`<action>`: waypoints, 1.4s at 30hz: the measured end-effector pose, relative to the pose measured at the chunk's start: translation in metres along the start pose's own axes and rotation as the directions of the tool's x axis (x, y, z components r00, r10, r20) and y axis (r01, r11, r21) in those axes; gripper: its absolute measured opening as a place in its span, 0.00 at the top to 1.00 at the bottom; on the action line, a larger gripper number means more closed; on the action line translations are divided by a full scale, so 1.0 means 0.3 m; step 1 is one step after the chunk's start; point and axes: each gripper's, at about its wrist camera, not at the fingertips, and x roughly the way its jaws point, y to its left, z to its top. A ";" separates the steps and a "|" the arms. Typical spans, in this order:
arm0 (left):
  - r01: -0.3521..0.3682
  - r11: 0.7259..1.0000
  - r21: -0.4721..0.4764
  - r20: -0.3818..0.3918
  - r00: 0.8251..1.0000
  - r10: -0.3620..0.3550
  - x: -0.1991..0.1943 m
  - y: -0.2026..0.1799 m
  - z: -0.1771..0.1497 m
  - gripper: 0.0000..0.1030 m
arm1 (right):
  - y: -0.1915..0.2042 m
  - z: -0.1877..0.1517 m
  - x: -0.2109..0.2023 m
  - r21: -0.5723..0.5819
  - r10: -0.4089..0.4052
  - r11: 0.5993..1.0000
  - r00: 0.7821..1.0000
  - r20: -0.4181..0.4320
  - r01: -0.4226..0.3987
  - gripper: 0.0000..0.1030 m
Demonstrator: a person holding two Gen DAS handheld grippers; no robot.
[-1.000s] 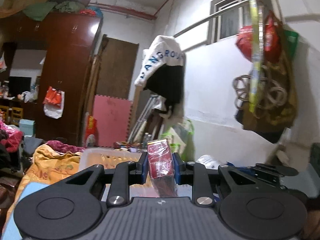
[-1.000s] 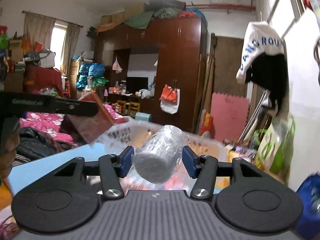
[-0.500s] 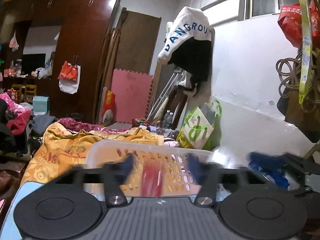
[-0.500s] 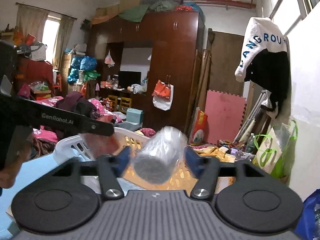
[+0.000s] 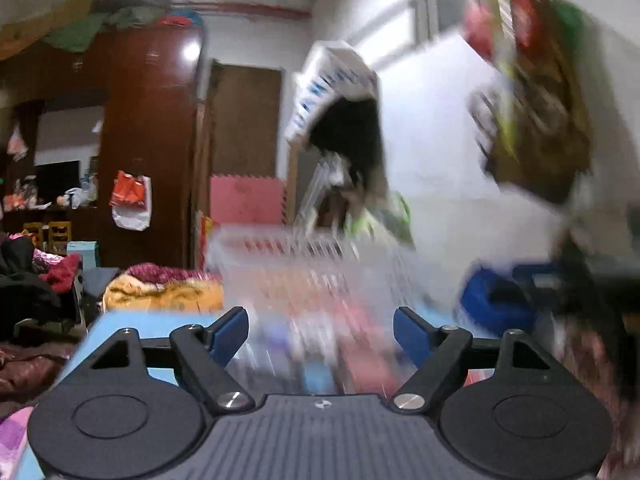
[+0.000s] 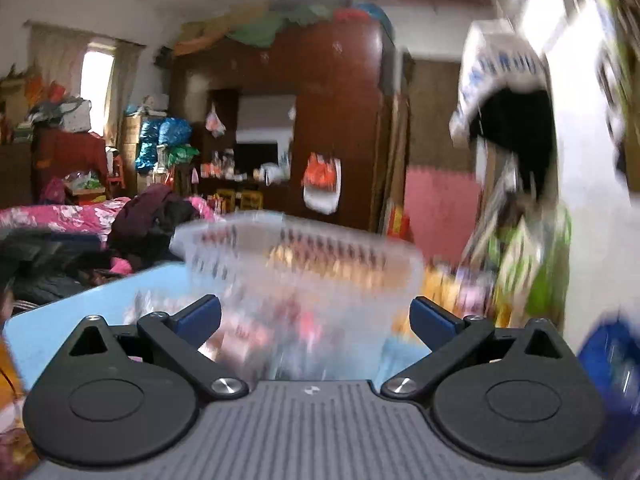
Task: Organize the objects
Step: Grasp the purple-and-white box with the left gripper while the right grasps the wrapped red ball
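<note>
Both views are smearing with motion; the near field is only partly readable.

Landmark: the white slotted basket [image 5: 280, 248], sitting on the light blue table top [image 5: 160, 324].

Left gripper [image 5: 320, 334]: the blue pads are standing well apart and the jaws are opening. Nothing is pressing against either pad. Between and beyond the fingers a blur of red and pale shapes is showing inside or at the near side of the basket; I cannot tell which item is which.

Right gripper [image 6: 316, 320]: the jaws are opening, spread wide, pads clear of everything. It is pointing straight at the near wall of the basket [image 6: 304, 252]. Reddish and pink contents are showing through the wall, too blurred to name.

Around the basket: a blue object [image 5: 496, 300] is lying just to its right. An orange-yellow blanket [image 5: 164, 292] is bunching up to its left, beyond the table edge. Behind it, a pink foam mat [image 5: 248, 200] is leaning against the wall beside a dark wooden wardrobe [image 5: 148, 140]. Above and behind it, a white garment with blue lettering [image 5: 336, 80] is hanging.
</note>
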 end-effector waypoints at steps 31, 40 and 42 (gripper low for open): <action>0.081 0.994 0.076 -0.078 0.994 -0.075 0.033 -0.158 -0.260 0.29 | -0.066 -0.208 0.071 0.080 0.057 0.996 0.994 -0.096 -0.049 0.50; 0.052 0.997 0.049 -0.020 0.999 -0.051 -0.017 -0.100 -0.197 0.29 | -0.054 -0.185 0.032 0.075 0.050 0.996 0.998 -0.037 -0.047 0.50; 0.033 0.999 0.041 -0.005 0.999 -0.033 -0.025 -0.079 -0.176 0.29 | -0.044 -0.179 0.032 0.068 0.054 0.996 0.998 -0.033 -0.052 0.50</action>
